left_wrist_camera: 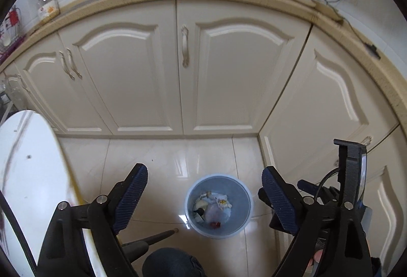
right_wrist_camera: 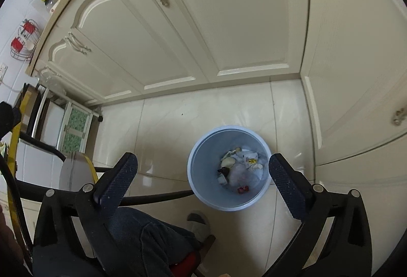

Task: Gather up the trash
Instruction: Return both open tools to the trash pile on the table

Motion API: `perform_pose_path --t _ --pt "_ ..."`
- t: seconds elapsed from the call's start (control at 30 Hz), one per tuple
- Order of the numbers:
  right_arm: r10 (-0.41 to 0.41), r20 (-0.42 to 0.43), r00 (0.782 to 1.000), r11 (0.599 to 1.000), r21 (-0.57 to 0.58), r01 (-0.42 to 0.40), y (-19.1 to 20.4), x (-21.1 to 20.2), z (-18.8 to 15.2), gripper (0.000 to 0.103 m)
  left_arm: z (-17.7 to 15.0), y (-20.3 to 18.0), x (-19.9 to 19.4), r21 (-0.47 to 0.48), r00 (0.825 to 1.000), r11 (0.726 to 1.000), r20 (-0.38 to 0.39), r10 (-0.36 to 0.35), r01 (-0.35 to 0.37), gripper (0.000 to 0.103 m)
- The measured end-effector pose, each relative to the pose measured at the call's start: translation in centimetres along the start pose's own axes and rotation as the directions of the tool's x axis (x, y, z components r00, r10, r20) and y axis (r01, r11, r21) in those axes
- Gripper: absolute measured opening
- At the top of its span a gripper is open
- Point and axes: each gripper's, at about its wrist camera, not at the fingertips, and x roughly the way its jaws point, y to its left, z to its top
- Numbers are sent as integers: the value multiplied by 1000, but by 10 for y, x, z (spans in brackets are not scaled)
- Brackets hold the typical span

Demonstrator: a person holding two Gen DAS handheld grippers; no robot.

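Both claws point down at the floor. Left gripper (left_wrist_camera: 204,196) and right gripper (right_wrist_camera: 203,182) stand wide apart, nothing between the pads. Blue bin (right_wrist_camera: 203,190), lower centre of both views, sits on pale tile near the cabinet corner, holding trash (right_wrist_camera: 239,170): crumpled paper and scraps. Release looks finished; judged best to lift straight clear, keeping off the rim, before seeking more litter.

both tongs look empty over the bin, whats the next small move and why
Probably lift both away to fetch more trash. The left tongs and right tongs stand open with nothing between them, above the blue bin, where the scraps already lie.
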Motion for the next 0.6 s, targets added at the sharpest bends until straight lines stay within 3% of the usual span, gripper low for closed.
perform_pose_path --t 0.3,0.6 --pt "6 122 992 998 -60 2 56 -63 2 103 -37 36 -103 -64 989 997 139 58 -49 100" --pt "95 247 964 977 -210 -42 154 -133 -4 103 -99 86 -205 -172 954 978 255 158 -116 102"
